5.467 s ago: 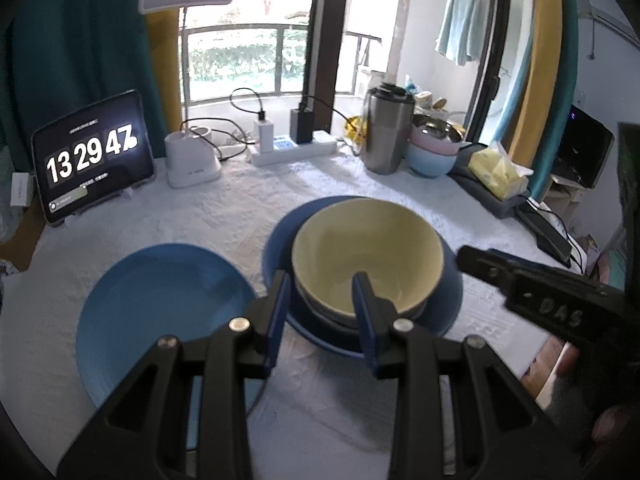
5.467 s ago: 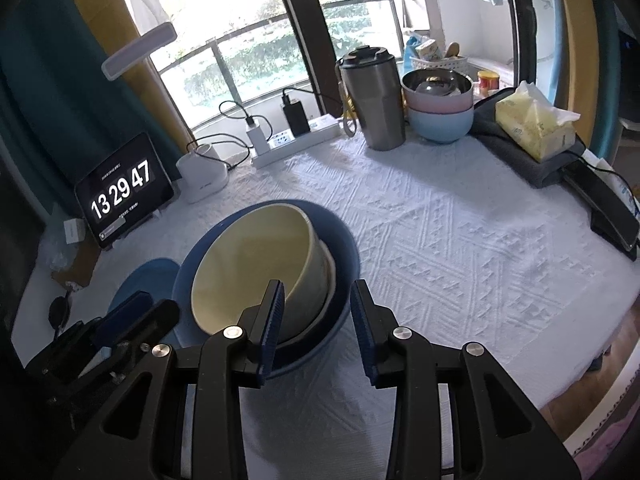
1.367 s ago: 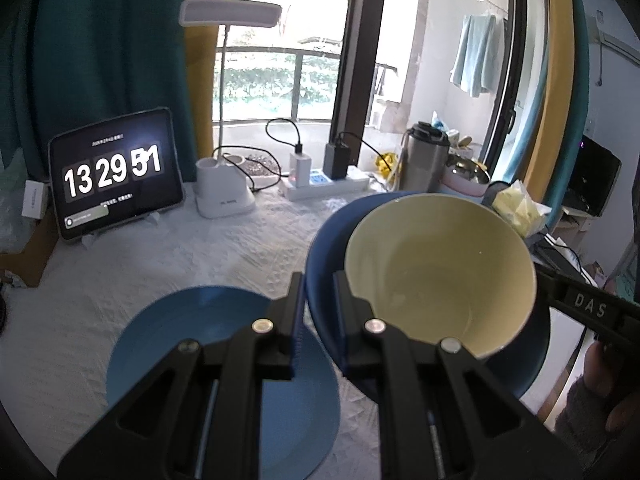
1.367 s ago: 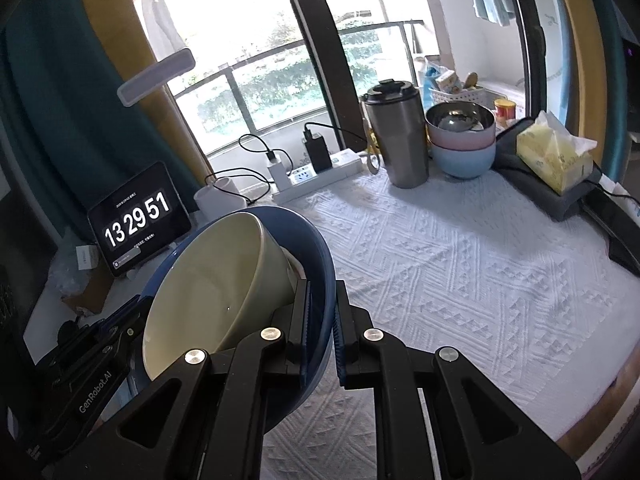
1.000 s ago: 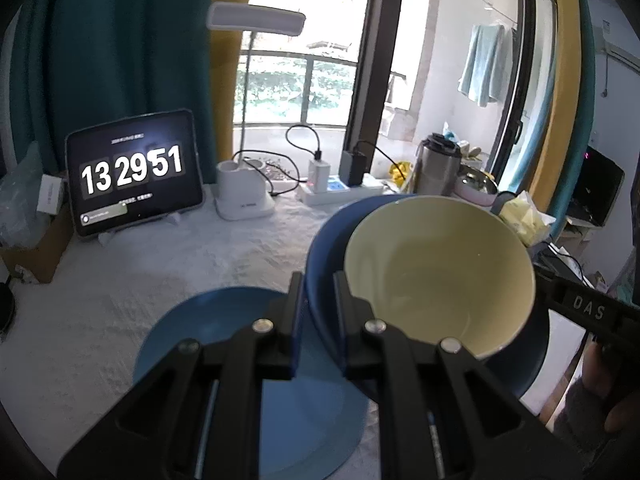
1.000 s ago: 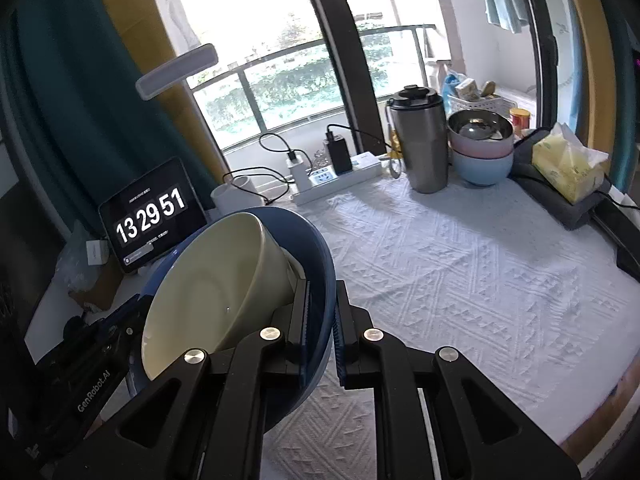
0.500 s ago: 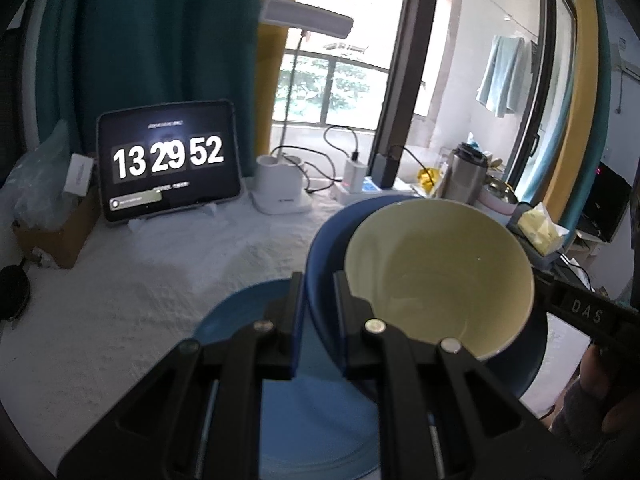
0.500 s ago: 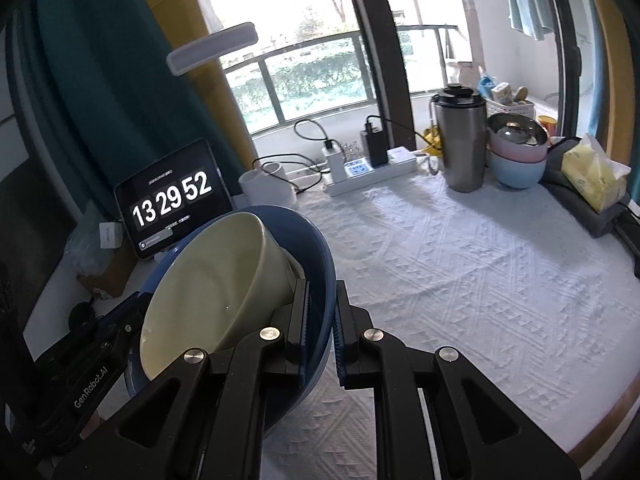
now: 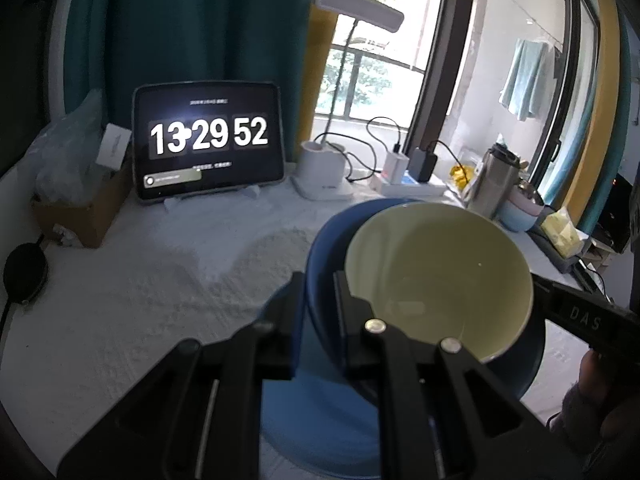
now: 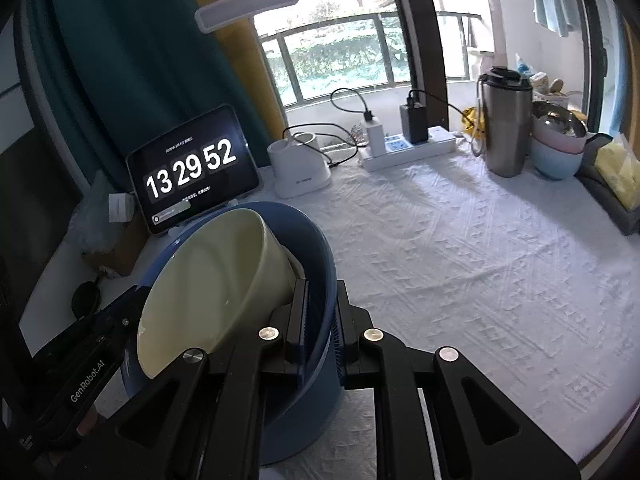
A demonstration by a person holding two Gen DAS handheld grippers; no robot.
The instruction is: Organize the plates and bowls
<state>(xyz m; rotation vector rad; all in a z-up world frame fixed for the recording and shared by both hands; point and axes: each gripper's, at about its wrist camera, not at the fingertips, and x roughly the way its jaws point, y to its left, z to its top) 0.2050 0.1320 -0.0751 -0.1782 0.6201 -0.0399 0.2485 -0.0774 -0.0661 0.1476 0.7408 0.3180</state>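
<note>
A dark blue plate [image 9: 324, 248] hangs tilted above the table with a cream bowl [image 9: 436, 280] nested in it. My left gripper [image 9: 319, 286] is shut on the plate's left rim. My right gripper [image 10: 320, 300] is shut on the opposite rim [image 10: 316, 248], and the bowl [image 10: 208, 288] leans away from it. A second blue plate [image 9: 320, 420] lies flat on the white cloth, directly below the carried one and largely hidden by it. Each gripper shows in the other's view, the right gripper [image 9: 580, 316] and the left gripper [image 10: 96, 352].
A tablet clock [image 9: 208, 144] and a lamp base [image 9: 324, 176] stand at the back. A cardboard box [image 9: 80, 212] sits at far left. A power strip [image 10: 408, 148], a steel tumbler [image 10: 506, 128], stacked pastel bowls [image 10: 556, 148] and a tissue pack [image 10: 616, 176] line the back right.
Both grippers have carried the plate and bowl leftward and slightly down. The load now hangs over the flat blue plate, covering most of it. Both grips are unchanged.
</note>
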